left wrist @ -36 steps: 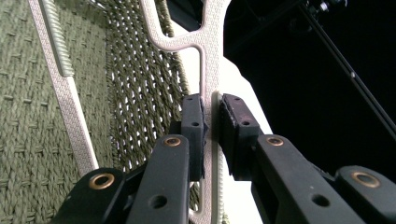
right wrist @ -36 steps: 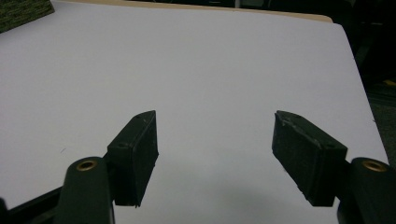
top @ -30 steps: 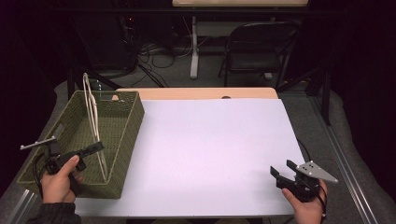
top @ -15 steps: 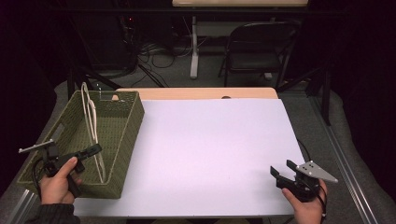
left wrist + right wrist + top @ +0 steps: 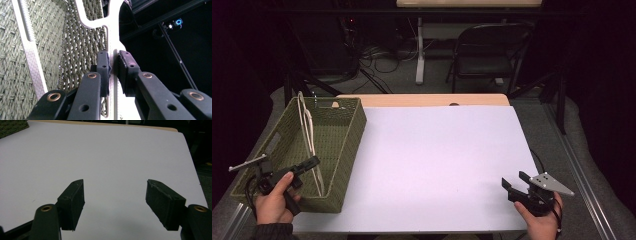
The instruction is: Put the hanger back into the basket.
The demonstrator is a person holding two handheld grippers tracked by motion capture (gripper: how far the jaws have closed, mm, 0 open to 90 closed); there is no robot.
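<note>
Left gripper (image 5: 309, 163) is pinched on the white hanger (image 5: 308, 131) standing in the green woven basket (image 5: 347, 145), jaws clamped on its thin bar, seen close in the left gripper view (image 5: 113, 67). Over the last second the left hand has shifted only slightly; hanger not lifted out. Likely extraction is next. Right gripper (image 5: 515, 184) stays spread wide, idle over the white worktop (image 5: 437, 150).

A dim lab: floor cables (image 5: 377, 55), folding chair (image 5: 484, 55), black curtains (image 5: 602, 75).
</note>
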